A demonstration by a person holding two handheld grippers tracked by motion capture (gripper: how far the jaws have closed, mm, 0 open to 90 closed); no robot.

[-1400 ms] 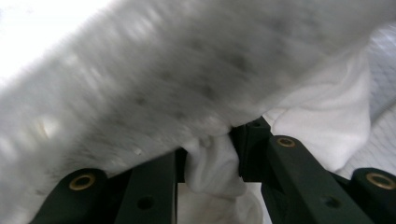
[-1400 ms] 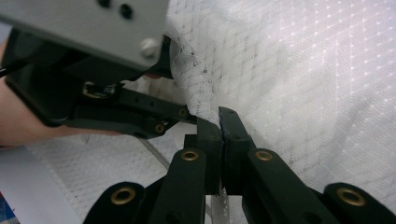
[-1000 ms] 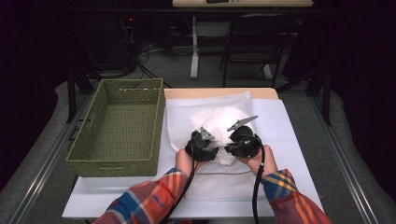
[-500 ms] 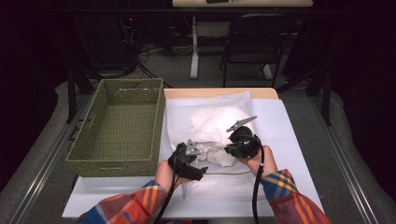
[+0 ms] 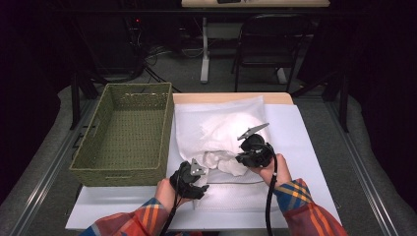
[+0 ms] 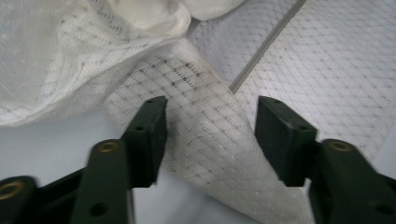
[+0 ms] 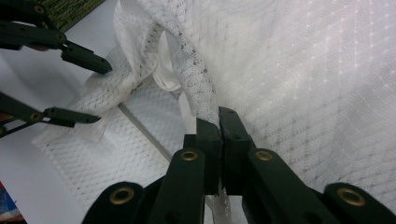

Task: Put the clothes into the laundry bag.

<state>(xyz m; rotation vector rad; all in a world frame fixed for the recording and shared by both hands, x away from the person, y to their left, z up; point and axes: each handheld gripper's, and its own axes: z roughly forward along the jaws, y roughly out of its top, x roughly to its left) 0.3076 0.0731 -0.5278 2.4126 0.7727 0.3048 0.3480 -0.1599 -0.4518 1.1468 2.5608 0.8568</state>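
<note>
The white mesh garment (image 5: 221,135) lies spread over the middle of the white surface (image 5: 305,142), just right of the green woven basket (image 5: 123,142), with a crumpled bunch of fabric at its near edge between the two hands. This looks like a fold in progress.

The right claw (image 7: 219,122) has its jaws pressed together on a pinch of the mesh, a thin edge of fabric running down between them, so that side is anchored. In the high view it sits at the right of the bunch (image 5: 244,158).

The left claw (image 6: 210,135) has just been closing: its jaws are half apart, straddling a flat strip of the mesh, and neither pad presses on it yet. From the right gripper view you can see that same claw (image 7: 100,93) standing open at the loose flap near the garment's left corner. In the high view it hovers at the near edge (image 5: 201,186).

So the step in hand, by my reading, is securing the second grip. The next move calls for the left claw to sink onto that strip and clamp it cleanly, catching the one layer, not the one beneath, while the right holds firm. Only then can both hands lift and carry the edge over.
</note>
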